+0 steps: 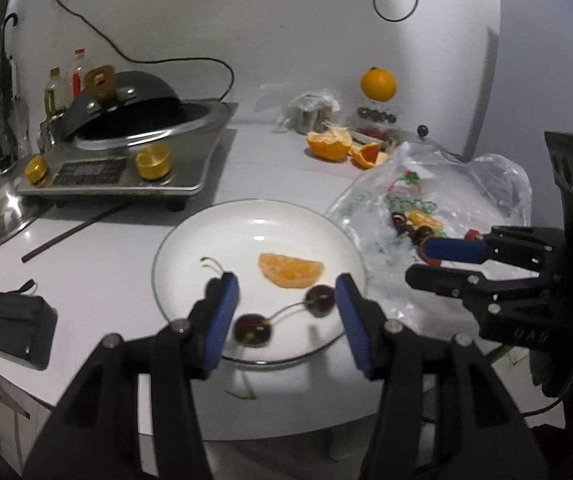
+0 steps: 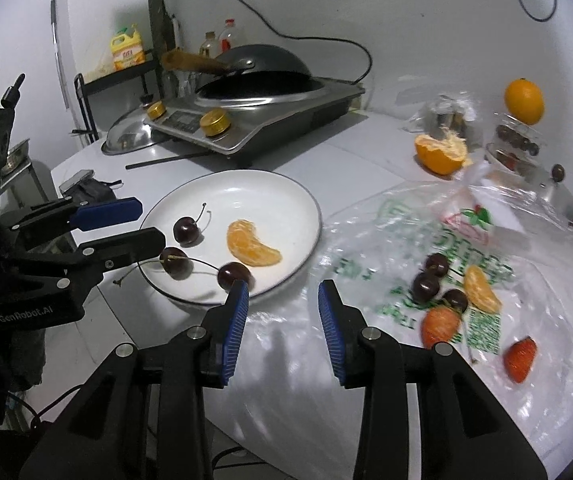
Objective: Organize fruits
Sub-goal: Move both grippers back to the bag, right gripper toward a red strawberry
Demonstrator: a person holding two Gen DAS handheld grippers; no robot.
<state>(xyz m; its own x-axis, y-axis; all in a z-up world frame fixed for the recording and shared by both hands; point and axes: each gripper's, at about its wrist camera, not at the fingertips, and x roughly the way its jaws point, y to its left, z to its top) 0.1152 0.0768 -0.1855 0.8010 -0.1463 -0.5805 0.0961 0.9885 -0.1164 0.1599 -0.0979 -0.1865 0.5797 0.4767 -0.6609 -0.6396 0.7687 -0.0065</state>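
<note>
Both tongs, left (image 1: pixel 286 300) and right (image 2: pixel 282 304), stand partly open, holding nothing.

left gripper (image 2: pixel 152 224) body: "genrobot.ai"
plastic bag (image 2: pixel 446 248): green print, unreadable
yellow bottle (image 2: pixel 127 49) label: too blurred to read

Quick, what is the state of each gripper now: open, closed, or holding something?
Left gripper: open, holding nothing, above the plate.
Right gripper: open, holding nothing, above the plastic bag.
</note>
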